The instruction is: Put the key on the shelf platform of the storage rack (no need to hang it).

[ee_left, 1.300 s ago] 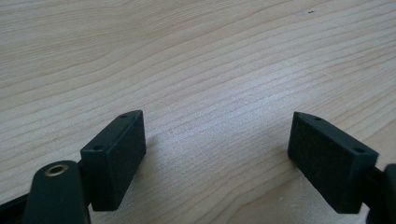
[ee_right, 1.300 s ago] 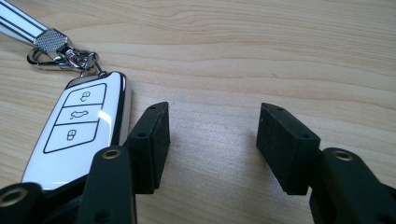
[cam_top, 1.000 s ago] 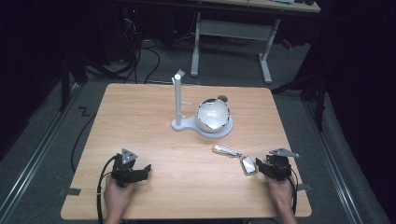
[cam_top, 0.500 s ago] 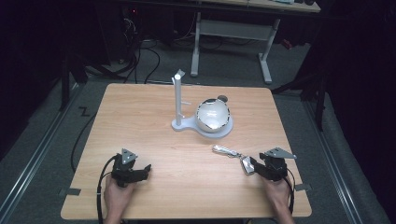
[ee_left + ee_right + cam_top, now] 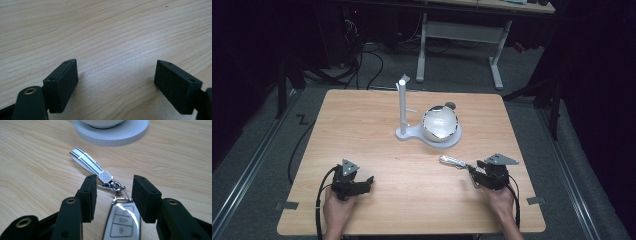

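Near the right front corner of the light wooden table (image 5: 362, 125), the right gripper (image 5: 113, 195) has just been closing, its jaws not yet gripping the silver car key fob (image 5: 122, 222) with striped strap lying between them, while the left gripper (image 5: 116, 80) rests released near the left front corner.

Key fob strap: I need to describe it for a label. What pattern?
White strap with dark lengthwise stripes, clearest in the right gripper view.
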A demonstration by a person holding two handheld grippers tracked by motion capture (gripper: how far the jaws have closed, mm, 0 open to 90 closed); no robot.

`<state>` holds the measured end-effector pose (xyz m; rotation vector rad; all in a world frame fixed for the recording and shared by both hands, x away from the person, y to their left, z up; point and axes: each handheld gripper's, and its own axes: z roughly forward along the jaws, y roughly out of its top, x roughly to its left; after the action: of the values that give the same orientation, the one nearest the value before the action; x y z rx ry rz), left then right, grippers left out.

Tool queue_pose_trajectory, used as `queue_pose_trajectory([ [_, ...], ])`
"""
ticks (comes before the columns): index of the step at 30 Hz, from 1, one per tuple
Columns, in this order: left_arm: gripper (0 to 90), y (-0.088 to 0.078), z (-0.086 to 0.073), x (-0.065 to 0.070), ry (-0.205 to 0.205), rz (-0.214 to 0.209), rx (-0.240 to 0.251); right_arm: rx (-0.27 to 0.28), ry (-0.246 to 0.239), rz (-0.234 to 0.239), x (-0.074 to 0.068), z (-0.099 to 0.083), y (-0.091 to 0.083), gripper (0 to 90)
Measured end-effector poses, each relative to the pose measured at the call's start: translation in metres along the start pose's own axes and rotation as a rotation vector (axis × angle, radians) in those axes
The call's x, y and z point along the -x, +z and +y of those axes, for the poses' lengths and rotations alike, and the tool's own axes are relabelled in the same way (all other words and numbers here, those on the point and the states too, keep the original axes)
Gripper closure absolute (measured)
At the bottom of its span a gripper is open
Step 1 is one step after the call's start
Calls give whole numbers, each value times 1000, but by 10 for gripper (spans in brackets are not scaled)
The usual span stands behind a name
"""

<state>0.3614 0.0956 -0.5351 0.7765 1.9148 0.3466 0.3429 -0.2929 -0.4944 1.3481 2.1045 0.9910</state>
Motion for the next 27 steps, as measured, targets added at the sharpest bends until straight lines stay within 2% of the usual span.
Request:
queue_pose_trajectory([
  [3,195,0,0,0,0,0,0,-17,-32,16,-6,6,6,553],
  [11,195,0,0,0,0,0,0,-37,-66,44,-13,18,17,553],
  [19,195,0,0,0,0,0,0,-83,-80,45,-11,24,30,545],
  [27,195,0,0,0,0,0,0,-131,-99,41,-8,22,45,537],
])
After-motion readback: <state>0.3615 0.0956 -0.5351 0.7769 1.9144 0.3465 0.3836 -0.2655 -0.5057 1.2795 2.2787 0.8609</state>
